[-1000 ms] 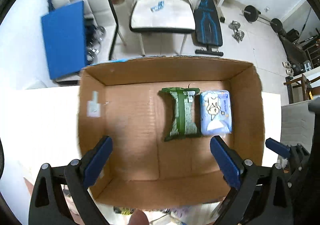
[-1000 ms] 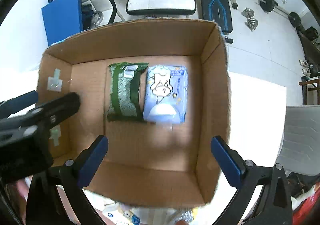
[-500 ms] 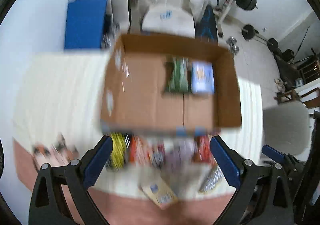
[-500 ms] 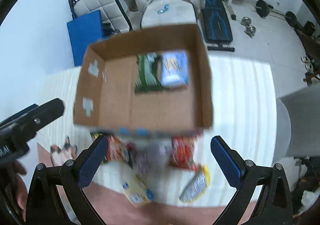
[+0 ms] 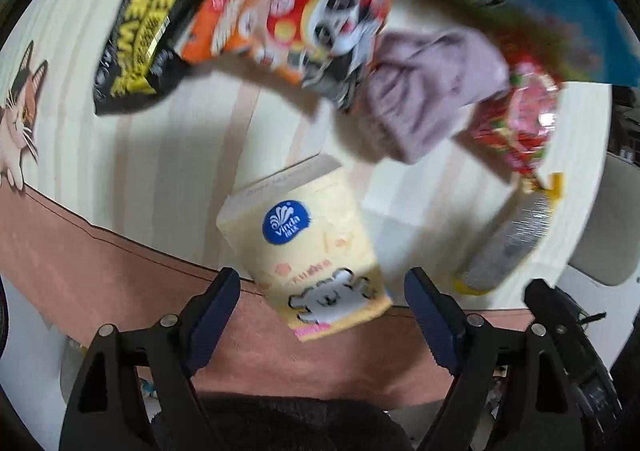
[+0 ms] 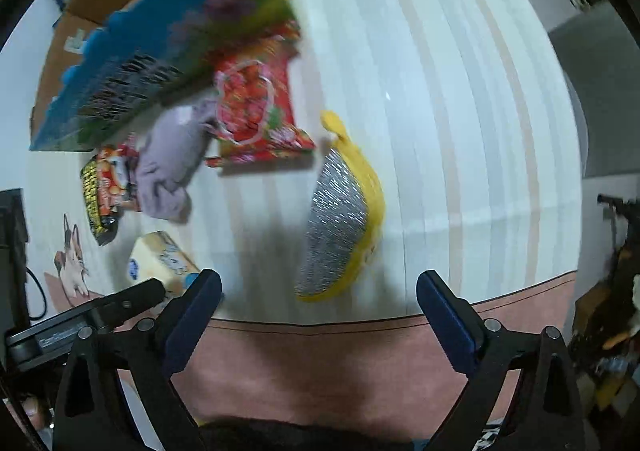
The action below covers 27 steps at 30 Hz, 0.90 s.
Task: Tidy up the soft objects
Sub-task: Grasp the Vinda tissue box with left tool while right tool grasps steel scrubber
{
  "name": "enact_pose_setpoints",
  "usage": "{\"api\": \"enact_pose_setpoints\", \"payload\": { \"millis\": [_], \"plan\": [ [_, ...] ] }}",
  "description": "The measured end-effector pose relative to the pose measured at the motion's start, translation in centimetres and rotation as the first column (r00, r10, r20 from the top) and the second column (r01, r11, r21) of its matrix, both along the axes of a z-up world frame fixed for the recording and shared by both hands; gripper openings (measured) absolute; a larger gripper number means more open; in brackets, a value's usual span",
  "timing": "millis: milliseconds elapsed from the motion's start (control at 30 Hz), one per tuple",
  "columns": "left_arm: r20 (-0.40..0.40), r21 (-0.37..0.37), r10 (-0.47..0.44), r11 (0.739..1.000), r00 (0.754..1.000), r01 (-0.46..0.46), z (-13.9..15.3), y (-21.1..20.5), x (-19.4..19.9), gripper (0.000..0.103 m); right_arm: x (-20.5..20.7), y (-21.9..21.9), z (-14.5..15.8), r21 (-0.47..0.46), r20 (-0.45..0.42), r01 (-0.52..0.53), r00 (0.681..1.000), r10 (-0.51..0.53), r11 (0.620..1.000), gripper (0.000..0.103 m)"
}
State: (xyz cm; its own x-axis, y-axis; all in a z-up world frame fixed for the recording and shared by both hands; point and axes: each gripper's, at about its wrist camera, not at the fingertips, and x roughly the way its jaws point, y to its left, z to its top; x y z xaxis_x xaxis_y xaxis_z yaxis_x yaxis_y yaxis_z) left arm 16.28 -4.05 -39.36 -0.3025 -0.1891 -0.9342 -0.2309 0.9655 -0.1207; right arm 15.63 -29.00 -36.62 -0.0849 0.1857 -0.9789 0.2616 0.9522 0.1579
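Hovering spread-jawed, left gripper (image 5: 322,291) and right gripper (image 6: 318,293) face tissue pack (image 5: 308,251) and scouring mitt (image 6: 340,211) beside cardboard box (image 6: 60,39), contents unseen.

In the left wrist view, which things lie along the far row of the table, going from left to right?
Black packet with yellow lettering → orange and red snack bag with a panda face → crumpled lilac cloth → red packet with a strawberry picture.

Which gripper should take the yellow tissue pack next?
Left. The left gripper is open with the tissue pack right between its fingers; the right gripper faces the silver-and-yellow pouch instead.
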Motion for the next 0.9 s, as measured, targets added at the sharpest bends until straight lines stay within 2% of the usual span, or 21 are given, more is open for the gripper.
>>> {"api": "enact_pose_setpoints", "payload": {
  "millis": [33, 67, 133, 200, 233, 367, 433, 567, 733, 833, 900],
  "plan": [
    [-0.008, 0.019, -0.008, 1.000, 1.000, 0.008, -0.6, -0.2, -0.1, 0.083, -0.1, -0.2, -0.5, 0.004, -0.005, 0.008, 1.000, -0.008, 1.000, 0.100],
    [-0.011, 0.032, -0.021, 0.999, 1.000, 0.022, -1.0, -0.4, -0.1, 0.078, -0.2, -0.4, -0.9, 0.011, -0.010, 0.019, 1.000, -0.019, 1.000, 0.099],
    [-0.001, 0.044, -0.068, 0.997, 0.998, 0.068, -1.4, -1.1, -0.1, 0.073, 0.1, -0.7, -1.7, 0.018, -0.021, 0.038, 0.999, -0.038, 0.999, 0.092],
    [0.031, 0.081, -0.142, 0.987, 0.989, 0.139, -1.0, -2.0, -0.1, 0.071, 0.4, -1.0, -2.6, 0.023, -0.034, 0.058, 0.998, -0.057, 0.998, 0.089],
    [0.053, 0.109, -0.211, 0.973, 0.976, 0.205, -0.7, -2.6, -0.2, 0.069, 0.5, -1.2, -3.1, 0.027, -0.041, 0.068, 0.997, -0.067, 0.997, 0.084],
    [0.075, 0.204, -0.355, 0.920, 0.932, 0.334, -0.7, -3.5, -0.1, 0.066, 1.2, -1.2, -4.4, 0.027, -0.064, 0.076, 0.995, -0.074, 0.997, 0.073],
    [0.066, 0.193, -0.353, 0.922, 0.933, 0.335, -1.3, -3.5, 0.2, 0.066, 1.4, -0.9, -5.1, 0.023, -0.083, 0.068, 0.994, -0.066, 0.997, 0.065],
    [0.063, 0.140, -0.266, 0.957, 0.962, 0.255, -2.8, -2.8, 0.1, 0.065, 1.4, -0.1, -6.0, 0.009, -0.104, 0.044, 0.994, -0.043, 0.999, 0.062],
    [0.093, 0.144, -0.243, 0.963, 0.965, 0.229, -2.4, -2.6, 0.0, 0.061, 0.9, 1.6, -6.3, -0.031, -0.112, -0.024, 0.993, 0.021, 0.999, 0.060],
    [0.108, 0.136, -0.235, 0.966, 0.966, 0.220, -1.5, -1.9, -0.8, 0.060, 0.3, 2.8, -6.1, -0.043, -0.111, -0.065, 0.992, 0.060, 0.997, 0.055],
    [0.136, 0.119, -0.230, 0.969, 0.964, 0.215, 0.9, -0.6, -2.3, 0.060, -0.4, 3.5, -5.5, -0.032, -0.108, -0.085, 0.991, 0.081, 0.996, 0.054]
  ]
}}
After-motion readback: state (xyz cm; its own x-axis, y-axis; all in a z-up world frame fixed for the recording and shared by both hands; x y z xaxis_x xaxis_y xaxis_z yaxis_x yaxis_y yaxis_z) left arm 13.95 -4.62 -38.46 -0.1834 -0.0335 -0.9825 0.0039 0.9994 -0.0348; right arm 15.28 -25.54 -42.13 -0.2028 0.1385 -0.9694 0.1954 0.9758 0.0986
